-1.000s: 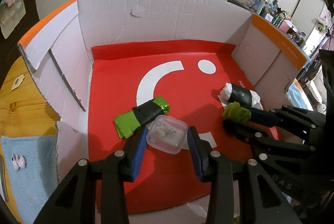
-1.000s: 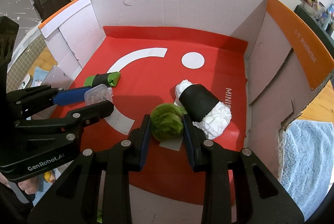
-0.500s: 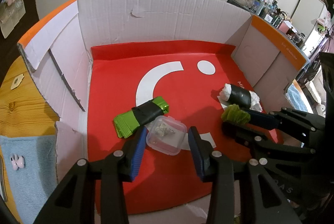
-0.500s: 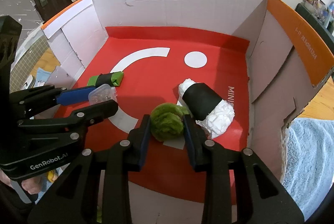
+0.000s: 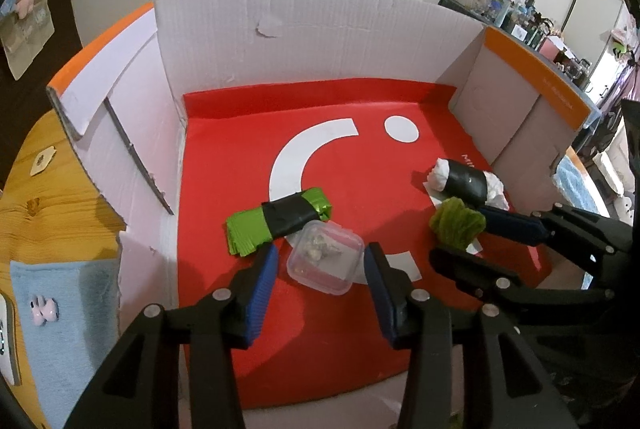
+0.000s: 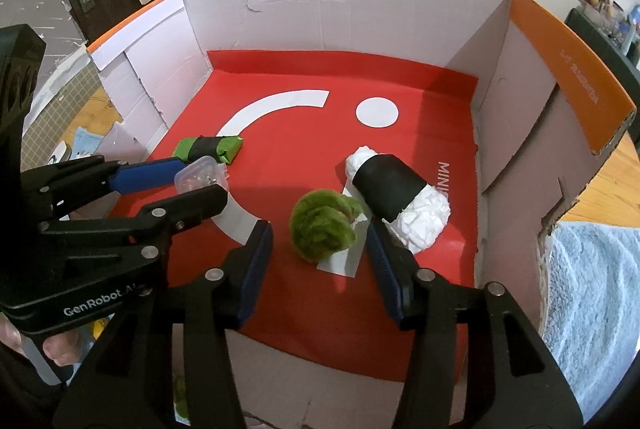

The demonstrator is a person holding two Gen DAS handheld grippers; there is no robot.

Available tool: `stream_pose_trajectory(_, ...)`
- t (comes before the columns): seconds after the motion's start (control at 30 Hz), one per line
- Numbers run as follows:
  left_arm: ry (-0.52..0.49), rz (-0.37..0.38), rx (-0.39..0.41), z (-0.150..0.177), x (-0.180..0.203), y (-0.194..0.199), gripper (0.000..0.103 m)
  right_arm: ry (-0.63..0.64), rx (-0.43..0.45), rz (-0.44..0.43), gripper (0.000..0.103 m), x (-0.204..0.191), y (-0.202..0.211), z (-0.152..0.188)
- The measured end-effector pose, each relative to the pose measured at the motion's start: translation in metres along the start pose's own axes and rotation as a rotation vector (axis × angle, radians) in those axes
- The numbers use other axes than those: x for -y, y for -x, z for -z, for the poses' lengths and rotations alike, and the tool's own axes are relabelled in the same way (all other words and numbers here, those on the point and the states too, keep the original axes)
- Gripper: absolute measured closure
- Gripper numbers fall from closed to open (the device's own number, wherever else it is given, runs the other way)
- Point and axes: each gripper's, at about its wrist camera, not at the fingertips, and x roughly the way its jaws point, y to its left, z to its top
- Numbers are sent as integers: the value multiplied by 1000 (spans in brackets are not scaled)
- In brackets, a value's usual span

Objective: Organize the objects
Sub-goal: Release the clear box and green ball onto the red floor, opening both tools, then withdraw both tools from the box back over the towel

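Observation:
A white cardboard box with a red floor holds four objects. A clear plastic container lies between the open fingers of my left gripper, with gaps on both sides. A green bundle with a black band lies just behind it. A fuzzy green ball lies on the red floor between the open fingers of my right gripper, untouched. A white roll with a black band lies beside the ball on its right. The container also shows in the right wrist view.
The box walls stand on the left, back and right, with orange rims. A wooden table and a light blue towel lie left of the box. Another blue towel lies to its right.
My right gripper has opened and let go of the fuzzy green ball, which now rests on the red floor. My left gripper stays open around the clear container.

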Motion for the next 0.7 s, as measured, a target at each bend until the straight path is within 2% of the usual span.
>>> stream_pose_trajectory(0.2, 6, -7, 5, 2, -2, 3, 55, -6, 7, -5, 55, 1, 1, 1)
stream_pose_trajectory(0.33, 3, -15, 18, 5, -1, 9, 48, -10, 16, -10, 55, 2, 5, 2)
stream_pose_trajectory(0.5, 1, -14, 26, 9, 0, 16, 48, -7, 36, -12, 55, -1, 12, 2)
stream_pose_trajectory(0.63, 3, -13, 29, 12, 0, 21, 48, 2, 48, -8, 49, -4, 16, 4)
stream_pose_trajectory(0.7, 4, -13, 33, 14, 1, 24, 45, 6, 56, -6, 48, -5, 18, 5)
